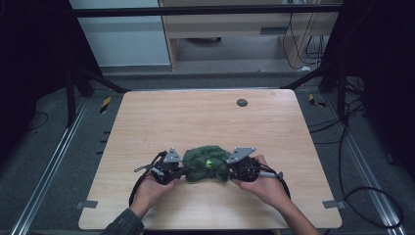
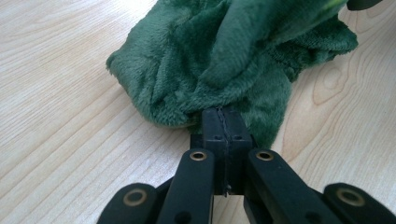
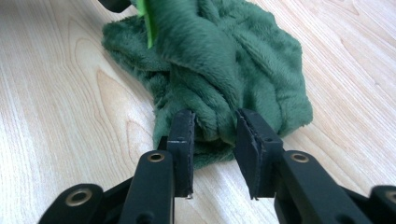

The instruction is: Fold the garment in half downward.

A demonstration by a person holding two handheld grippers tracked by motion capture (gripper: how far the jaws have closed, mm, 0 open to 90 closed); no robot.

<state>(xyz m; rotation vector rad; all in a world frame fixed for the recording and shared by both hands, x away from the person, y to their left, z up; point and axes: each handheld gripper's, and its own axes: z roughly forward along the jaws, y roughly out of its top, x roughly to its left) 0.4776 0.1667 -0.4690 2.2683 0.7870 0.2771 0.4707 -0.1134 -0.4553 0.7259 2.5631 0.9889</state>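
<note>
My left tongs [image 2: 223,122] are clamped tight on the near edge of the green plush cloth [image 1: 205,164], while my right tongs [image 3: 215,135] stand parted around a fold at its other side, not pressing it. The cloth sits bunched on the desk [image 1: 195,122] between both hands, so I judge spreading or folding it is barely begun.

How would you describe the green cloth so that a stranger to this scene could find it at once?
Start at the pale wooden table and look to its near edge, where two hands hold black grippers. Bunched between them lies the green cloth. It is the one soft, fuzzy, dark green thing there, with a bright lime tag.
</note>
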